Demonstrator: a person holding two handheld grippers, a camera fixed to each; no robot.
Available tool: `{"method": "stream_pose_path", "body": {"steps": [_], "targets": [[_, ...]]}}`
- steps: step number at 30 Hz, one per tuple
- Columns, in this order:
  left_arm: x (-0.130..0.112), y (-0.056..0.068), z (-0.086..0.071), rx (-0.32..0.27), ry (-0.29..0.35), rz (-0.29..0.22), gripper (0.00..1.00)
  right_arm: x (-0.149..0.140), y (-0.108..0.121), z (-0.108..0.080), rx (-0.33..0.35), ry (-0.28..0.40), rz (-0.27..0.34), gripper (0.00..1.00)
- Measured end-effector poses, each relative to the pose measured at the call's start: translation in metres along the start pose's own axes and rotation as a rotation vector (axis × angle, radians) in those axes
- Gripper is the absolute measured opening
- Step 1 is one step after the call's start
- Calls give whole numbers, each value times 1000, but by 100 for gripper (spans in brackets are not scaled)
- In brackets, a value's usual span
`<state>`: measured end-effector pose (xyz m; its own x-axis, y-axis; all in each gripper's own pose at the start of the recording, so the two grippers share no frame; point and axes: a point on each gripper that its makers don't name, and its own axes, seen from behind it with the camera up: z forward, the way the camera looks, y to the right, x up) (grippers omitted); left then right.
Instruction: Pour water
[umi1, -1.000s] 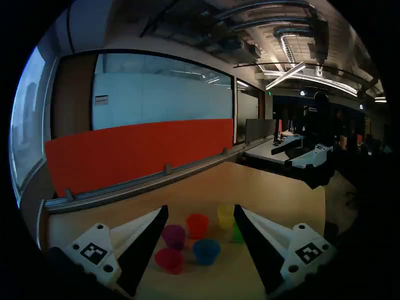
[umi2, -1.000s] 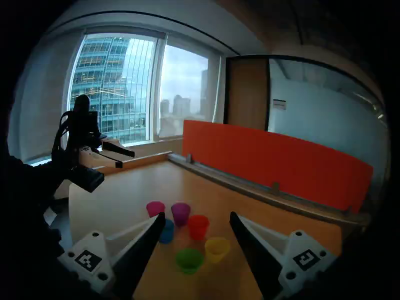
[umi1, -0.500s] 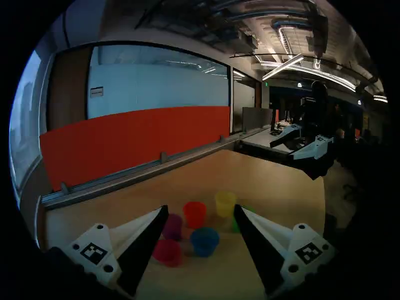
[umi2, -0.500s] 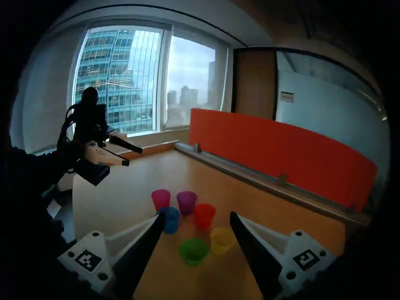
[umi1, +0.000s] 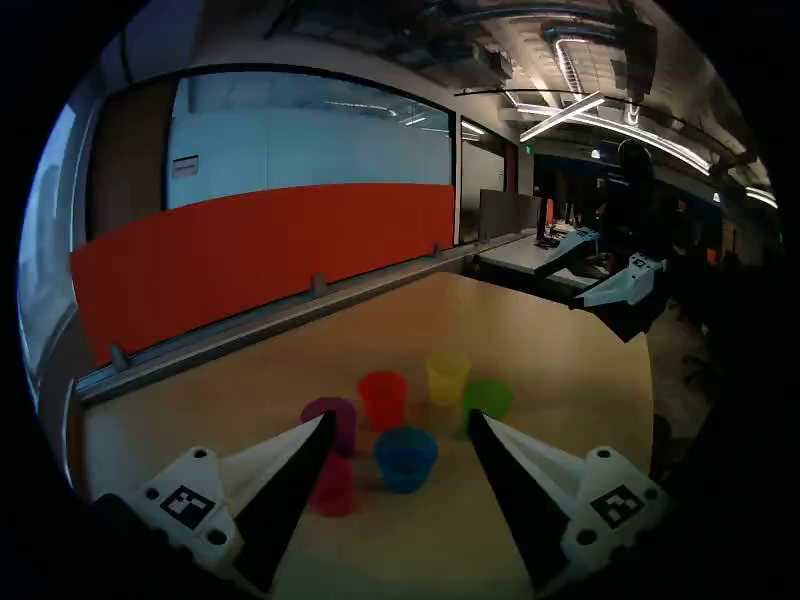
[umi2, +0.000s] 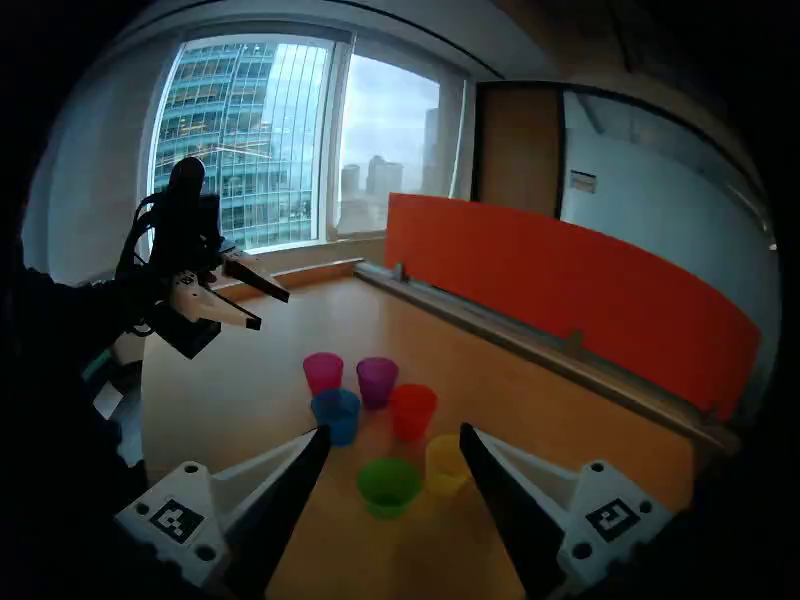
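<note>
So the left hand-held gripper (umi1: 399, 415) is spread wide with nothing in it, held low over the bench (umi1: 560, 370). The right hand-held gripper (umi2: 392, 430) is the same deal, wide and not gripping anything. Six little cups stand upright in a tight cluster on the bench. In the left gripper view the blue cup (umi1: 405, 458) is nearest, framed between the fingers, with the pink cup (umi1: 333, 485) just beside it. The purple cup (umi1: 330, 420), red cup (umi1: 383, 398), yellow cup (umi1: 447, 376) and green cup (umi1: 487, 398) sit behind. Can't tell if any of them hold water. An orange divider (umi1: 260, 250) runs along the bench's far edge.
</note>
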<state>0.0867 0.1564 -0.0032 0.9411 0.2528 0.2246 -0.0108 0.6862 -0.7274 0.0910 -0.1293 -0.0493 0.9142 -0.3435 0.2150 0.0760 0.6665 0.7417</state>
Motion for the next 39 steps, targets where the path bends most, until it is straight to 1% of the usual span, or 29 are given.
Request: {"method": "stream_pose_path", "body": {"steps": [9,15,21,33,39], "targets": [[-21,7,16,-15,-43,22,97,-21,0,12,5,-34,-12,100],[-38,9,25,-17,-84,32,97,-34,0,20,11,-53,-16,100],[-55,10,35,-32,-123,38,97,-46,-1,28,16,-73,-24,100],[-76,6,56,-51,-194,51,98,-64,0,44,31,-100,-23,100],[-85,6,67,-63,-223,71,98,-75,-1,51,40,-119,-19,100]]}}
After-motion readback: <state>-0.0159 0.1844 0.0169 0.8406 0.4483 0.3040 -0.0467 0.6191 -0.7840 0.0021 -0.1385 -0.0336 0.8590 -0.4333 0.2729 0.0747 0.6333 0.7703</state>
